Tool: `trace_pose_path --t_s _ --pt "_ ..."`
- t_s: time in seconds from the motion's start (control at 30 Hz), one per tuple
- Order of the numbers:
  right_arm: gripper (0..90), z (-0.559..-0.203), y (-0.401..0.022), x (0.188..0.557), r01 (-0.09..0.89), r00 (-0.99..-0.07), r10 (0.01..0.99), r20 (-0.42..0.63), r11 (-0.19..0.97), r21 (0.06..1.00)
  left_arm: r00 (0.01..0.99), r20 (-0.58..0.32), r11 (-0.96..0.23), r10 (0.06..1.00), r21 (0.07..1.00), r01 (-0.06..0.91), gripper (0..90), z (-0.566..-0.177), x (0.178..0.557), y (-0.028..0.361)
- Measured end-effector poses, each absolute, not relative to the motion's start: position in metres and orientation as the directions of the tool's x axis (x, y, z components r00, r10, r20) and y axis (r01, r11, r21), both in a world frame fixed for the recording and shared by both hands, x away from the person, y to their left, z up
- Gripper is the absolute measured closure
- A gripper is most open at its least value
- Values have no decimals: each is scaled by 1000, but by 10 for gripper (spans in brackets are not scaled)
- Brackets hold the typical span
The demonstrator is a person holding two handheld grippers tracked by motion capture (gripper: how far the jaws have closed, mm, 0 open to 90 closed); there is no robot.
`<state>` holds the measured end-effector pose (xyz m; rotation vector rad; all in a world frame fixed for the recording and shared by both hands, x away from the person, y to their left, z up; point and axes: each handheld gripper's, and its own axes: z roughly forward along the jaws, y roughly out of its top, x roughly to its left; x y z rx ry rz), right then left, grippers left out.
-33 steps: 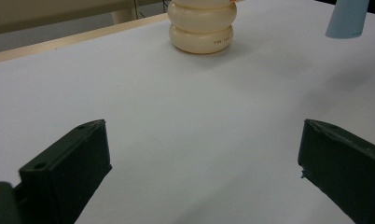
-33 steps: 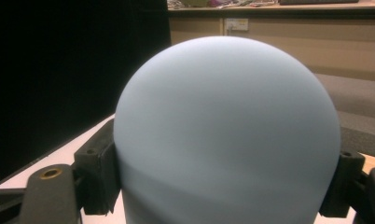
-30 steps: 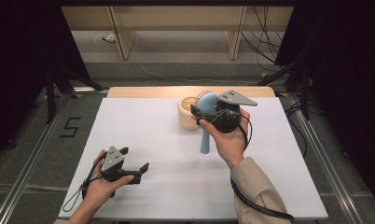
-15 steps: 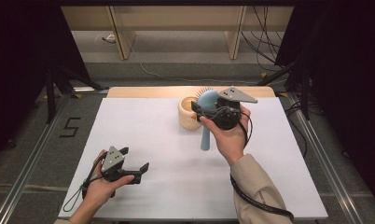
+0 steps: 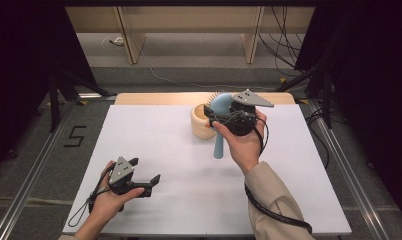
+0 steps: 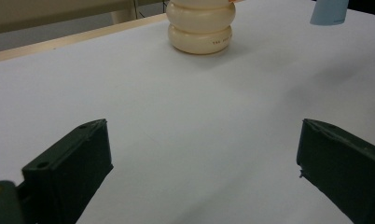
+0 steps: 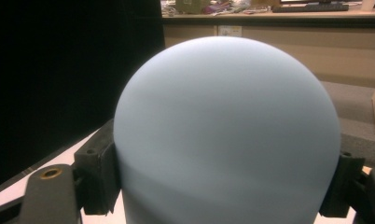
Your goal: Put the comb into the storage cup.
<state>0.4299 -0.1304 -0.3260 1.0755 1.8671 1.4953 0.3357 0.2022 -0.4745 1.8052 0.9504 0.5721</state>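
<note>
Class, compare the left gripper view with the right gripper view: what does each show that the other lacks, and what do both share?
Left gripper view alone: the cream ribbed cup standing on the white table, seen between wide-open jaws. Right gripper view alone: the rounded back of the blue hairbrush clamped between the jaws, with a dark curtain behind. Both share the blue hairbrush; the left gripper view catches its handle tip.

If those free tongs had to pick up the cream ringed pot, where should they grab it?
Probably around the waist groove of the cream pot, coming in level from the near side. It stands upright, the groove between its two bulging rings would likely seat the pads, and the open left tongs already face it.
</note>
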Motion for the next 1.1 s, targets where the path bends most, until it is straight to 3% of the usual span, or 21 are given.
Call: trace_pose_path --t_s 1.1 --pt "212 -321 -128 444 266 -543 834 93 66 962 571 -50 -192 820 915 356 46 -475 336 201"
